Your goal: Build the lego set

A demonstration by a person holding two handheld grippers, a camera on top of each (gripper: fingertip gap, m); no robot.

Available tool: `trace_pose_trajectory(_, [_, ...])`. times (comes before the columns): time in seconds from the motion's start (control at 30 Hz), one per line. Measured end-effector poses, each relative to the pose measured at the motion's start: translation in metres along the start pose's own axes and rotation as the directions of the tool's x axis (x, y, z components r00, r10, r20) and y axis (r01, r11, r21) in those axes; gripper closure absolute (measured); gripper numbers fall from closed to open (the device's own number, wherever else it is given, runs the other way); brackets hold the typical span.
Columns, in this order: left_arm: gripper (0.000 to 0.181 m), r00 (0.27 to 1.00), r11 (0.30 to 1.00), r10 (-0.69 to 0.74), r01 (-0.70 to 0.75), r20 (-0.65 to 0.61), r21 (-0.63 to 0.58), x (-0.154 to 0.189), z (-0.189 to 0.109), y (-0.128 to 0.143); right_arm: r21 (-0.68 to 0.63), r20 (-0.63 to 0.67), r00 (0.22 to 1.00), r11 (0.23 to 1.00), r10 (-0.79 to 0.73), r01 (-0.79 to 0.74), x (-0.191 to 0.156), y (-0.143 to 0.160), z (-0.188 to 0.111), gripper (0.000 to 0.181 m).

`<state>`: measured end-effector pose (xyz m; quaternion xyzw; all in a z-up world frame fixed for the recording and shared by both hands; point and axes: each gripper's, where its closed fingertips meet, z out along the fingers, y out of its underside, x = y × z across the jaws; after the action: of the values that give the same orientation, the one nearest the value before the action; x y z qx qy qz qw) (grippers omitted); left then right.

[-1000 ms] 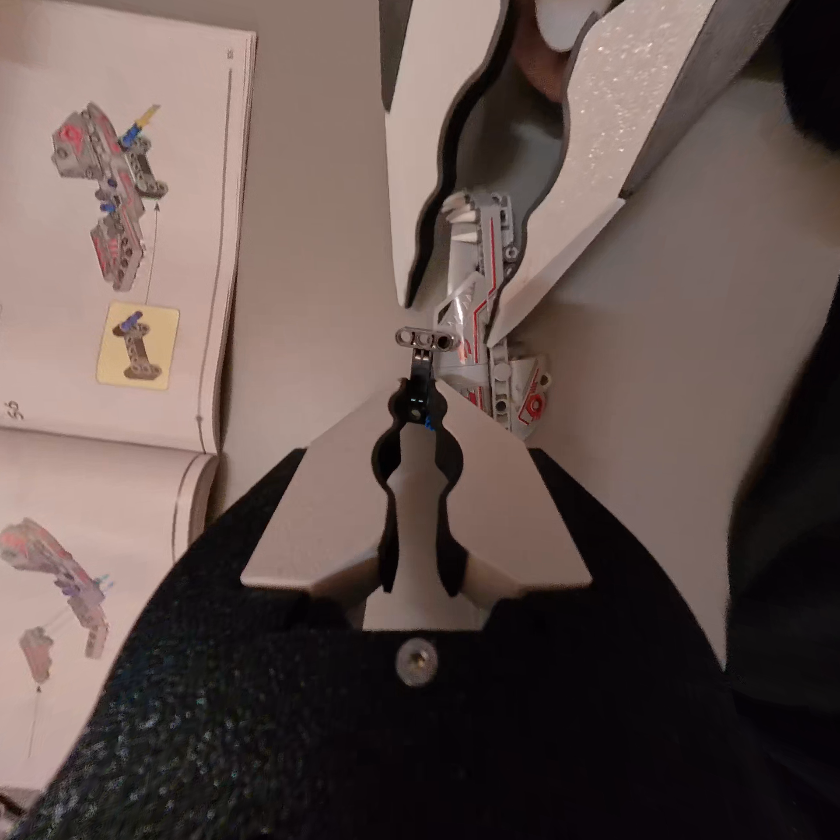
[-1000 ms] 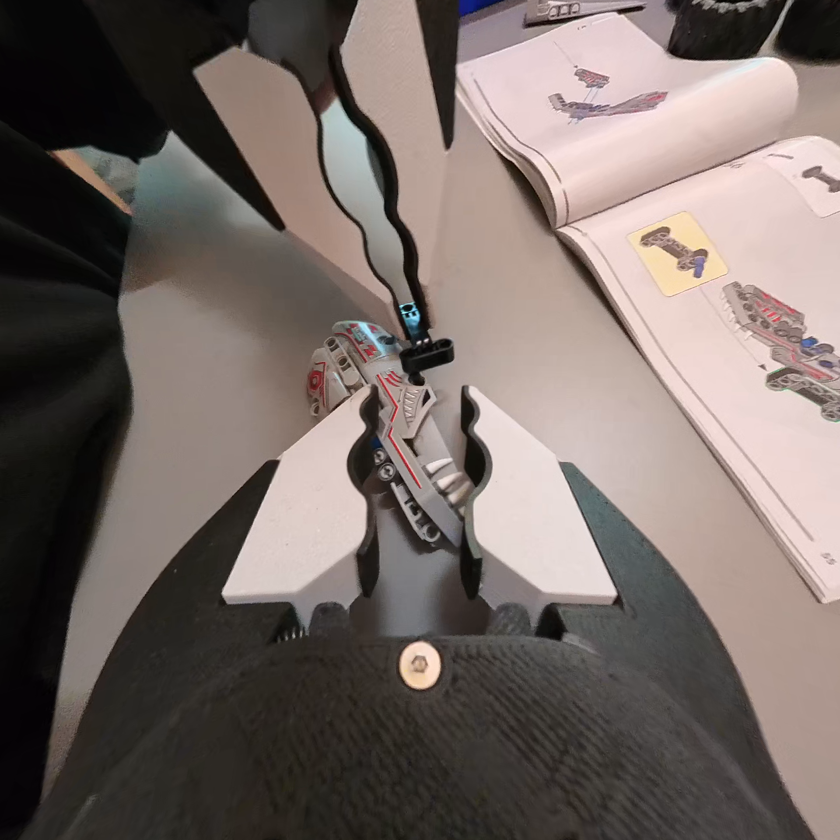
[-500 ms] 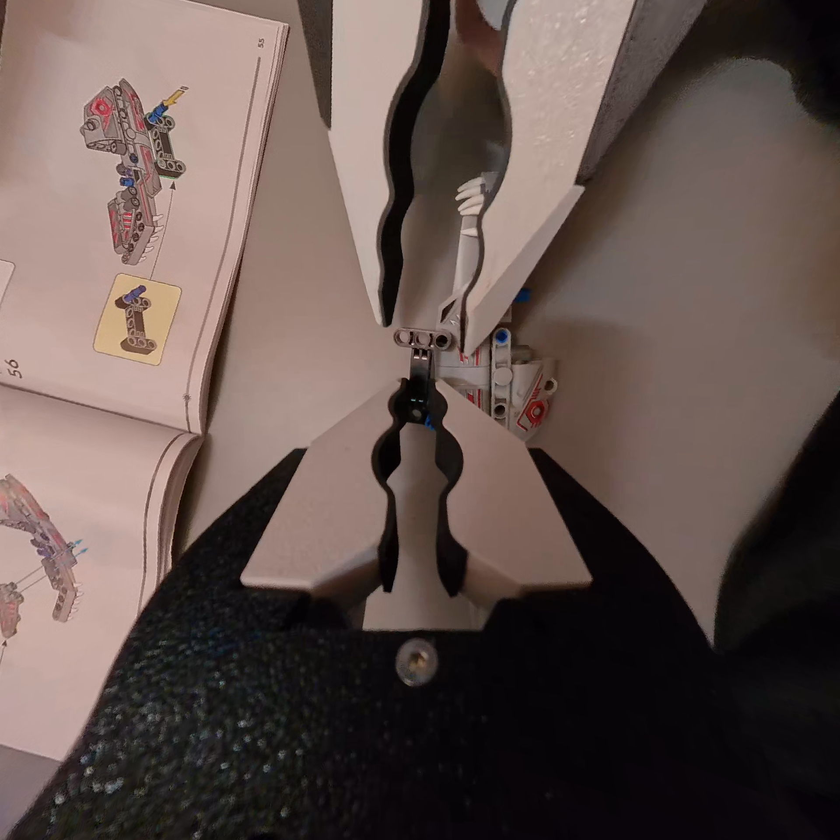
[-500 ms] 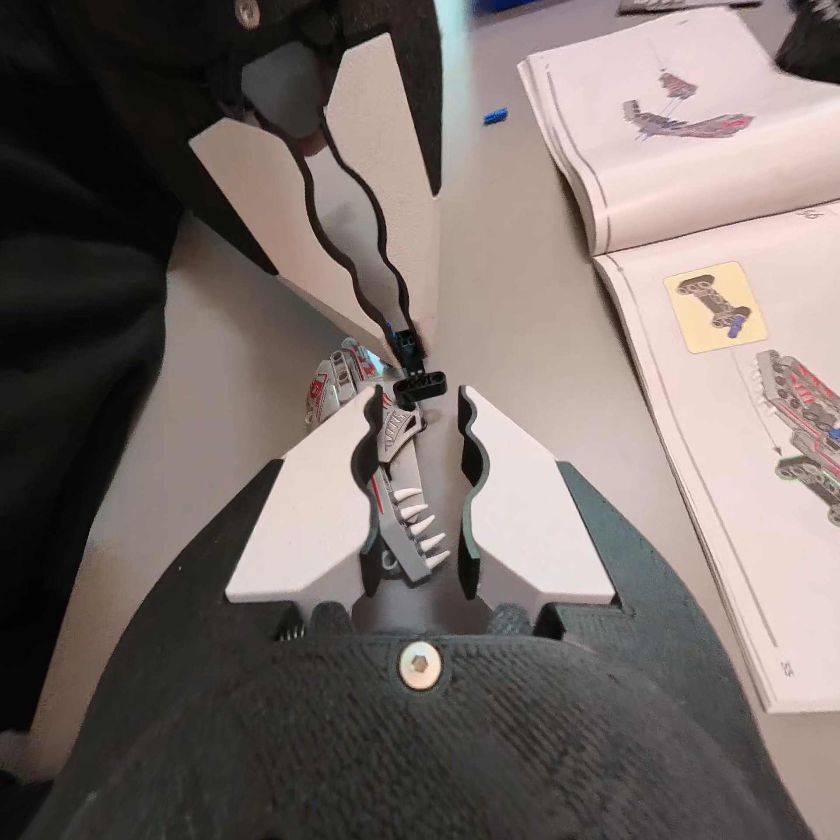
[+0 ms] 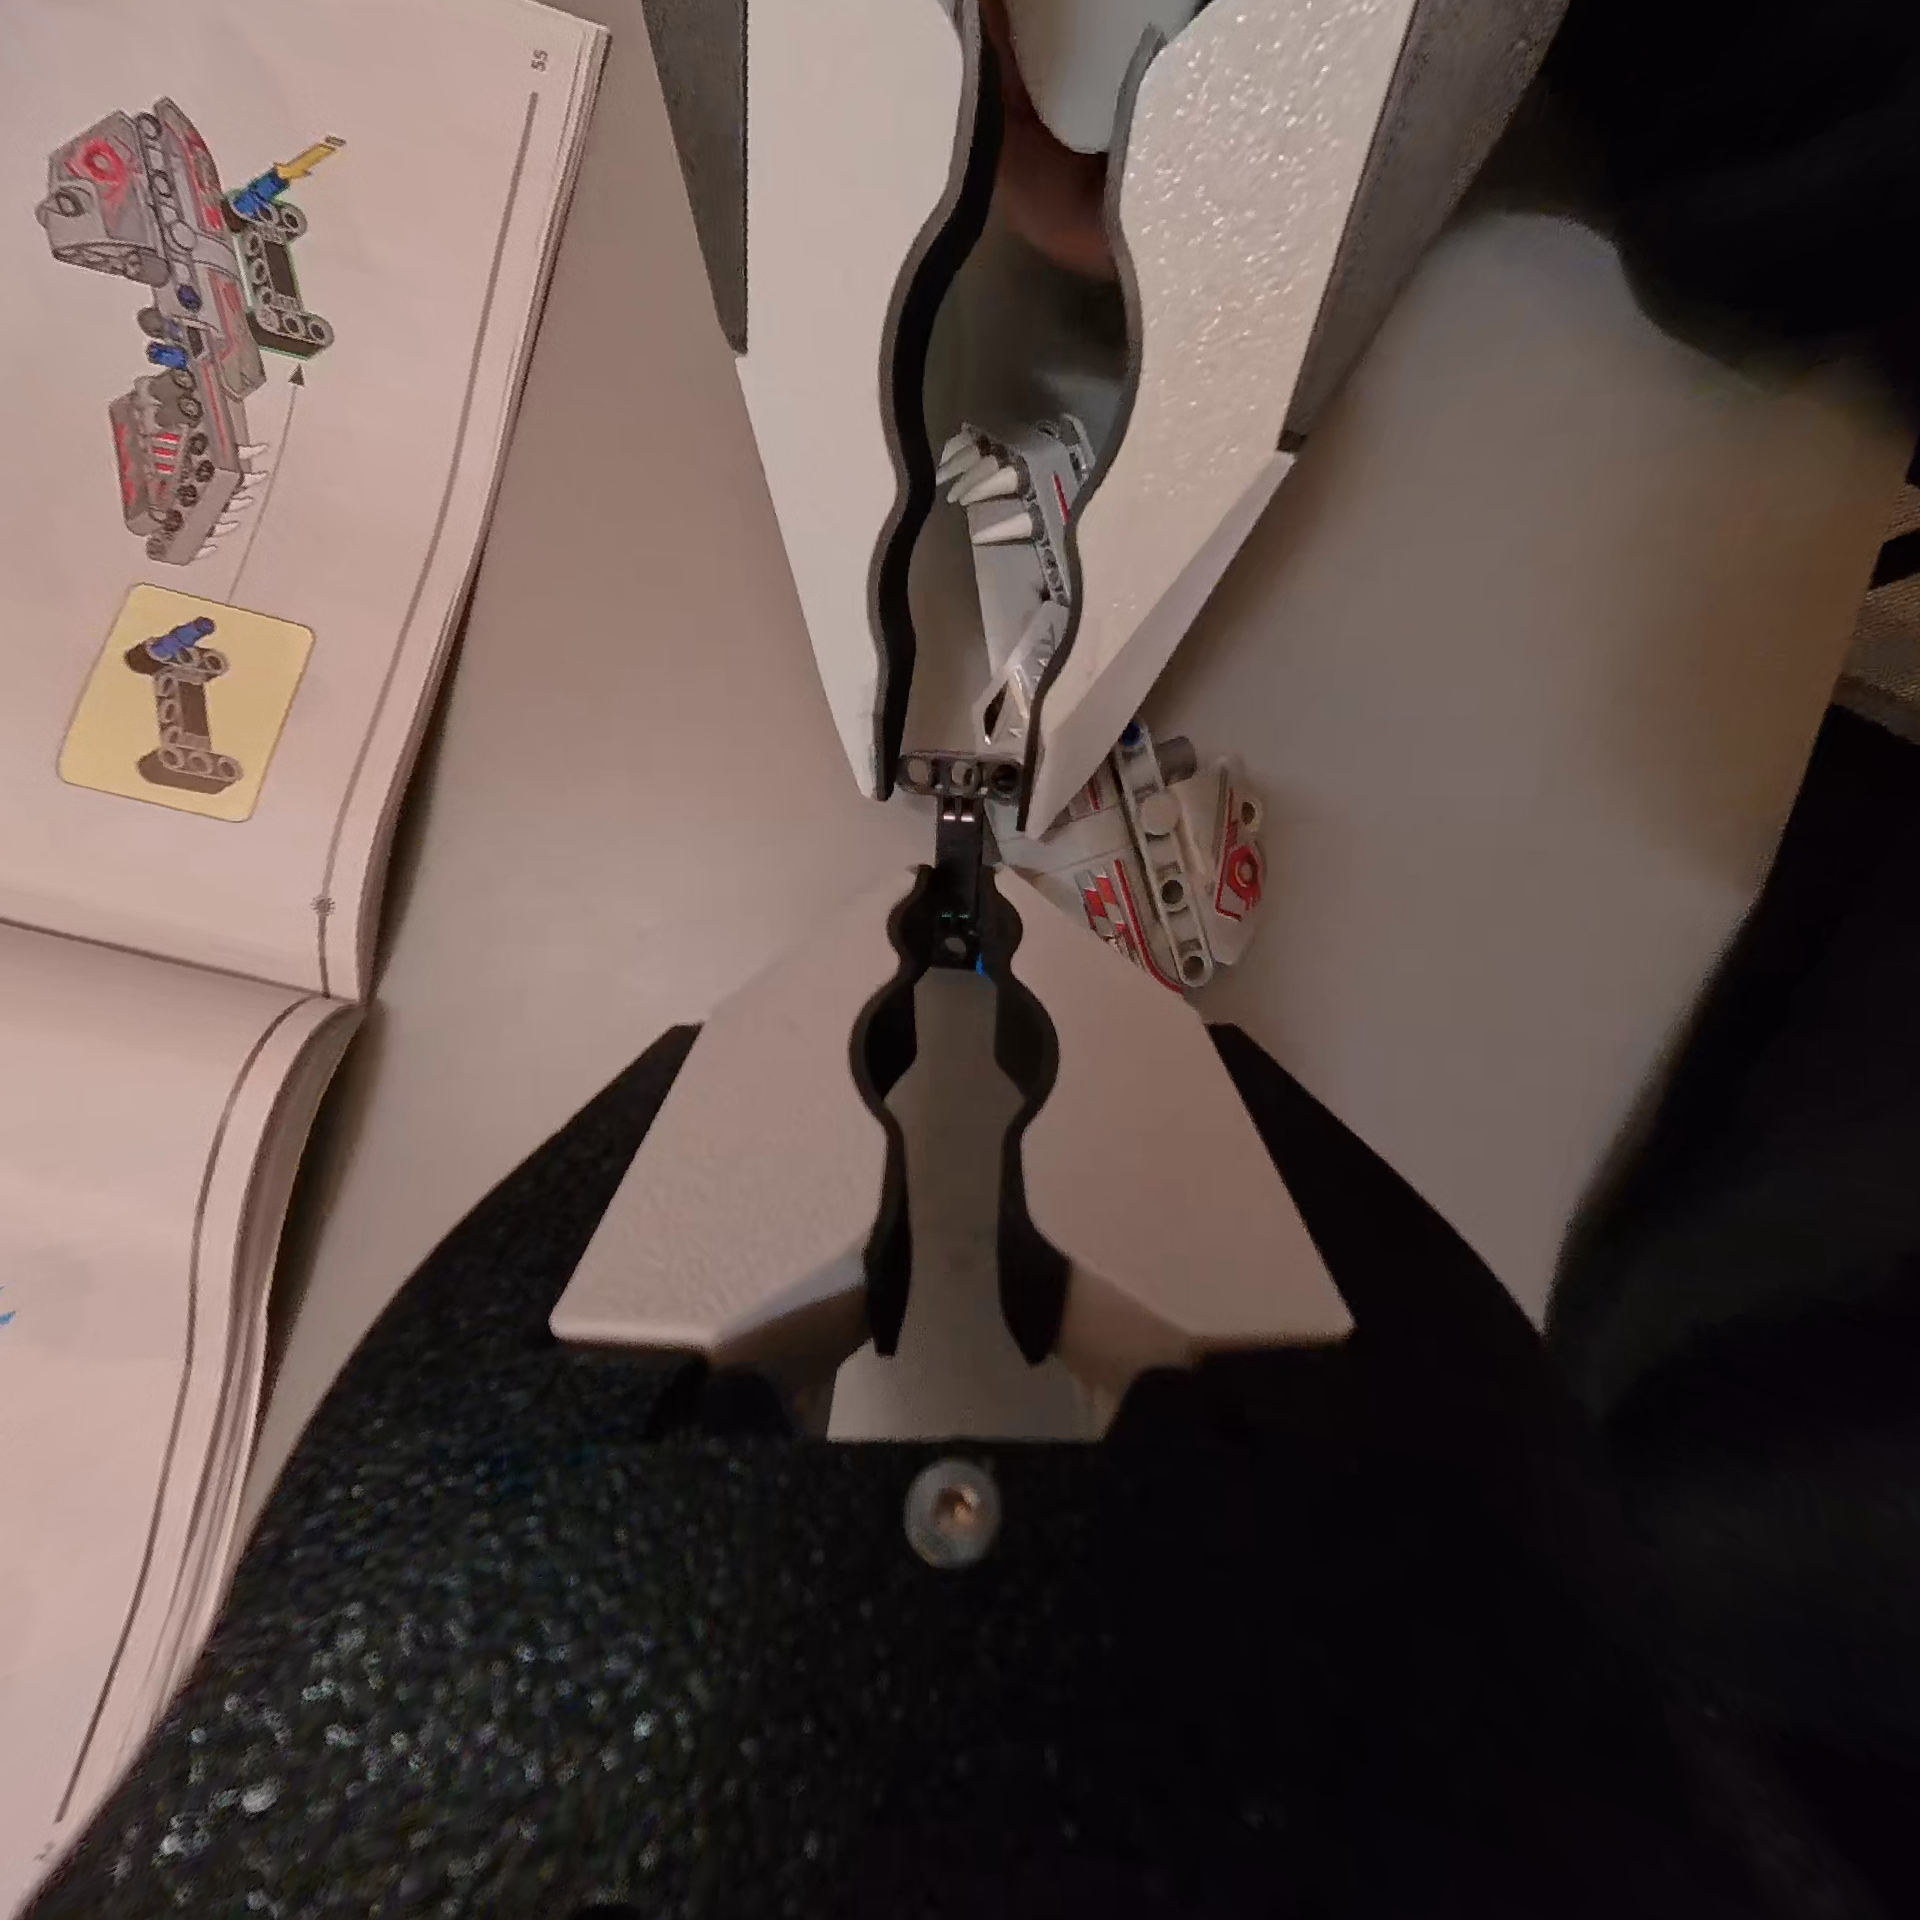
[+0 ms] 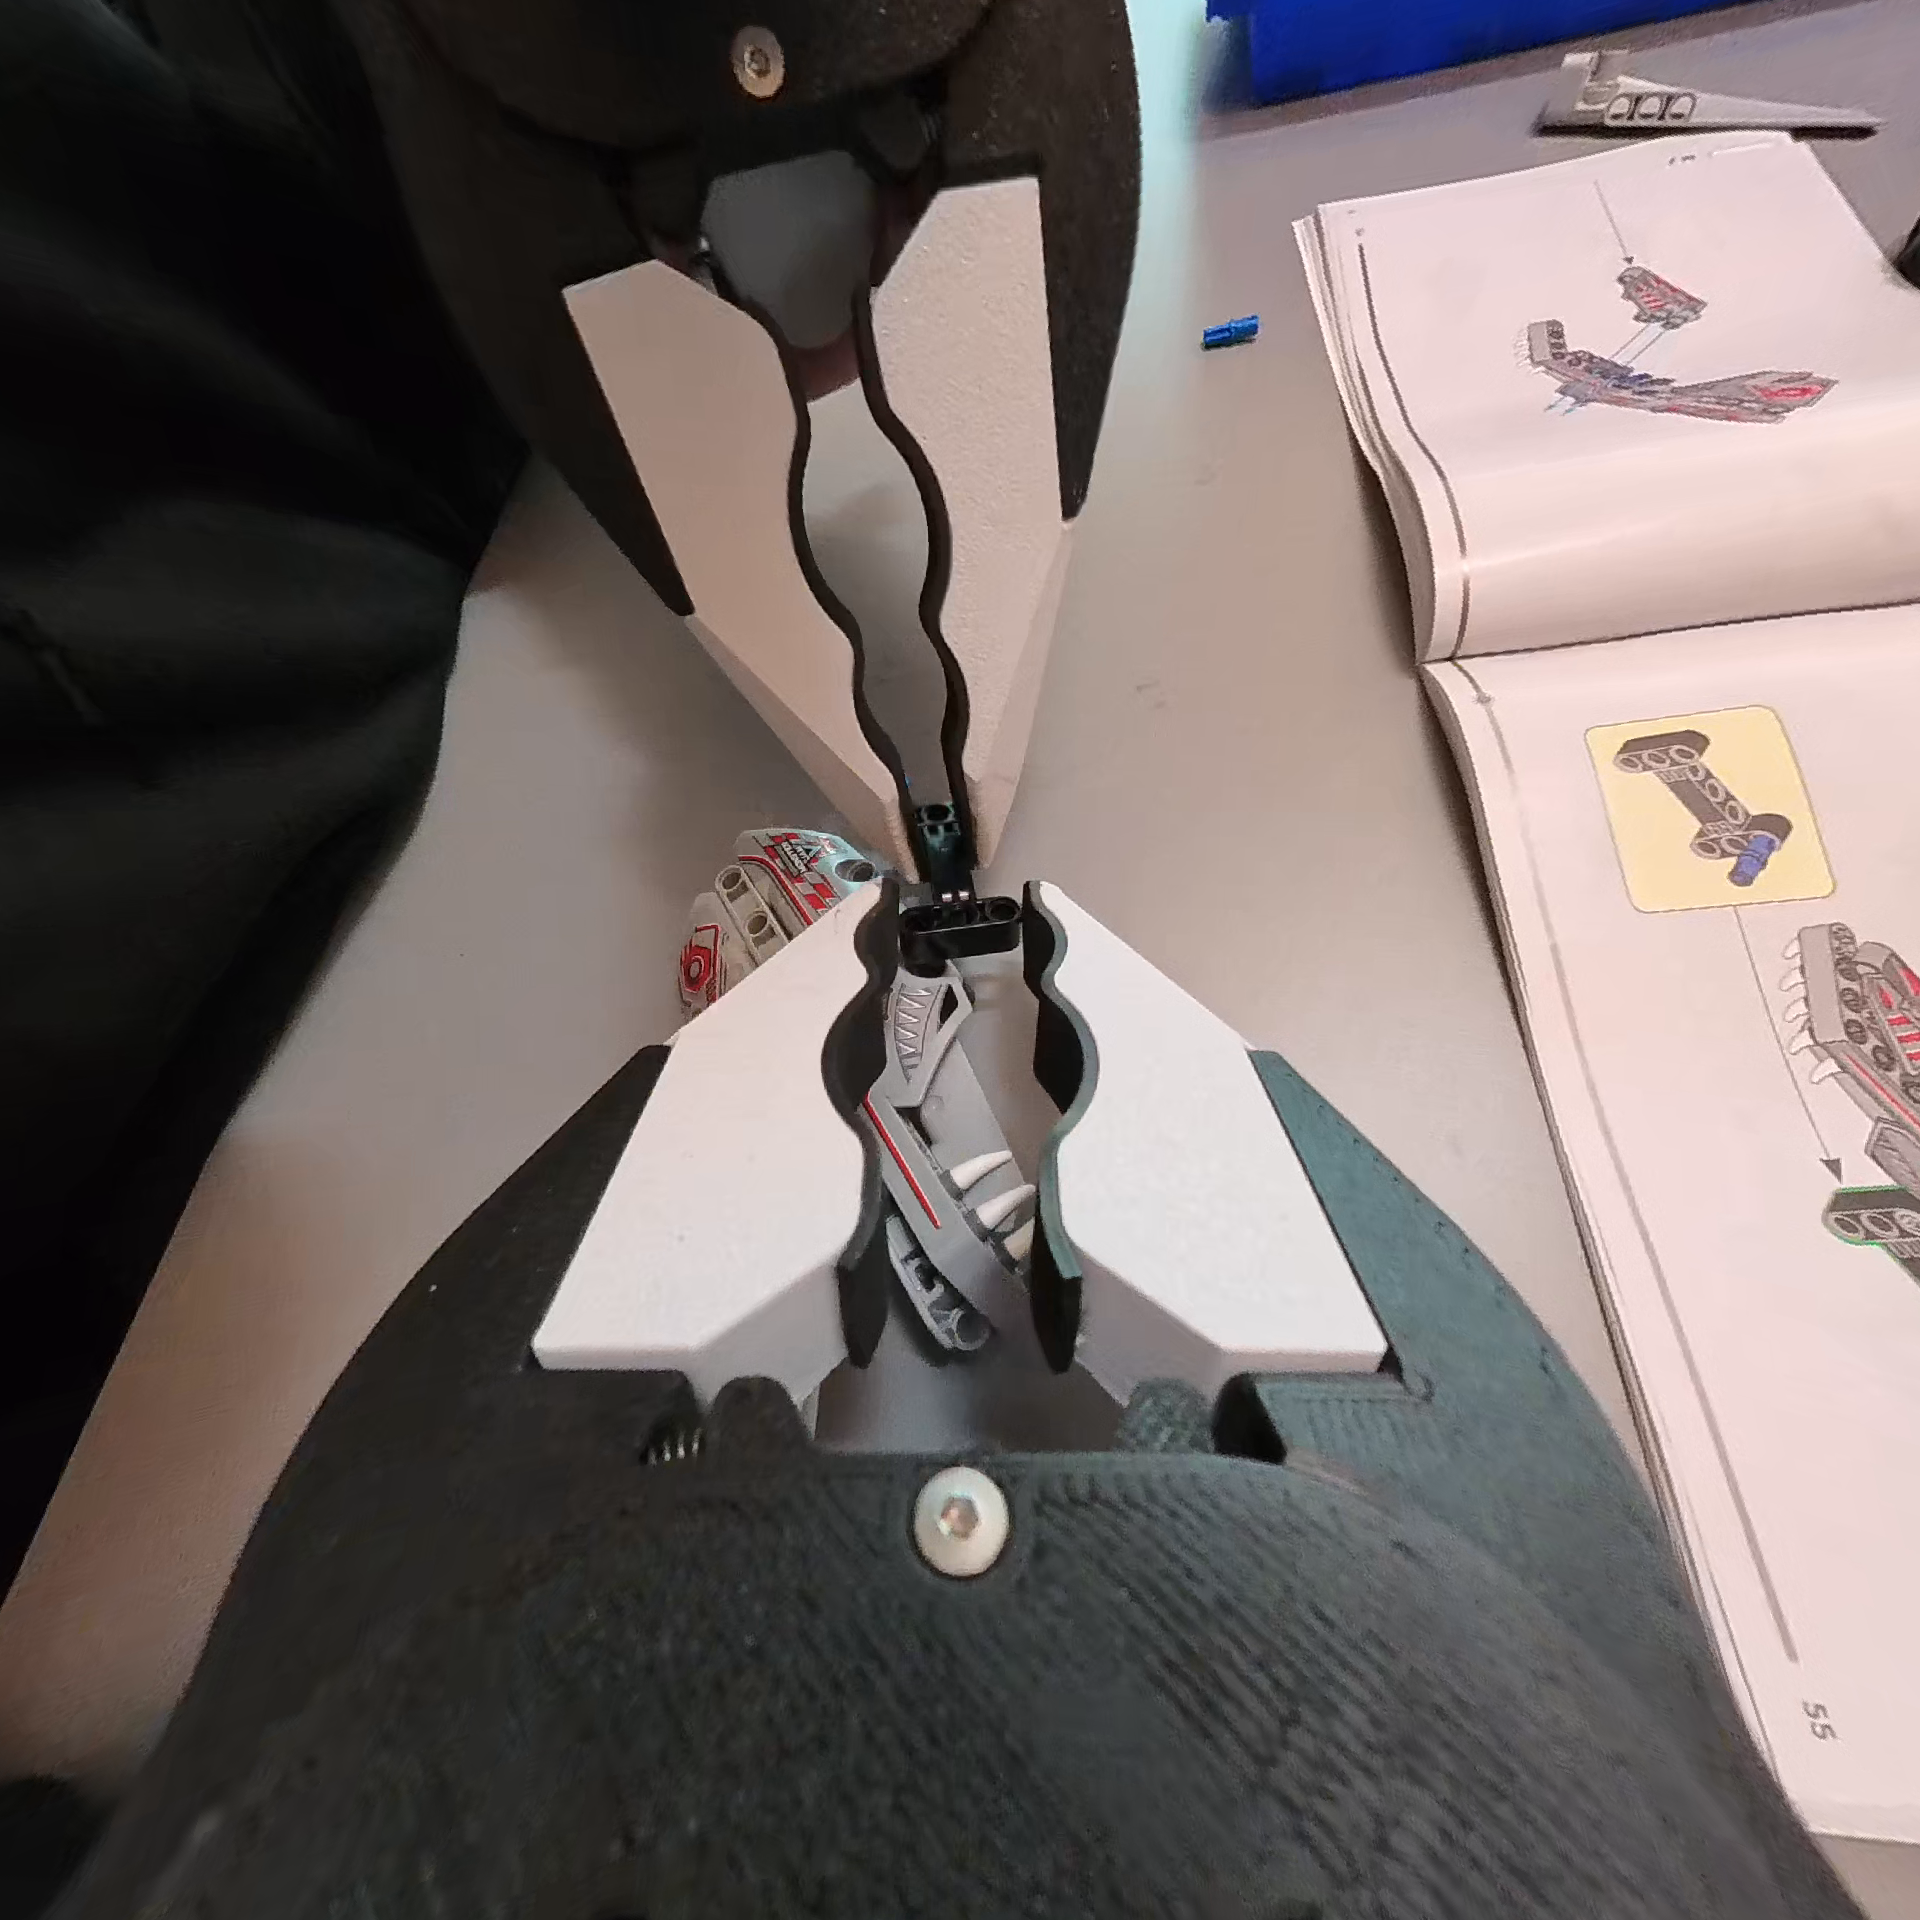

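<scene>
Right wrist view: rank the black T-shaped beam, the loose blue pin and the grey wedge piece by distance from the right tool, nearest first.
1. Black T-shaped beam, at the right tool's tips.
2. Loose blue pin, on the table beyond, right.
3. Grey wedge piece, far right corner.

The left wrist view is dim and warm-tinted, with its lower corners blurred, while the right wrist view is brighter and cooler, with soft shadows on the tabletop (image 6: 1195, 644), and wide-angle bending curves the instruction booklet (image 6: 1662, 935) toward the edges.
</scene>
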<state>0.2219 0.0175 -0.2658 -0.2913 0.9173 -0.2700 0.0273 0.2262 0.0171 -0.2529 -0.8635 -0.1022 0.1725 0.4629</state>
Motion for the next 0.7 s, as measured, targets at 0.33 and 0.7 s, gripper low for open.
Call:
trace_pose_trajectory(0.33, [0.145,0.998,0.988,0.049,-0.054,0.038,0.144,0.004,-0.02,-0.003,0.061,0.07,0.997,0.997,-0.044,0.04,-0.013,-0.005,-0.009,0.168])
trace_pose_trajectory(0.7, [0.14,0.988,0.98,-0.054,0.024,0.144,0.2,0.044,0.0,0.033,-0.057,0.053,0.992,0.992,0.118,-0.115,-0.011,0.021,-0.01,0.142])
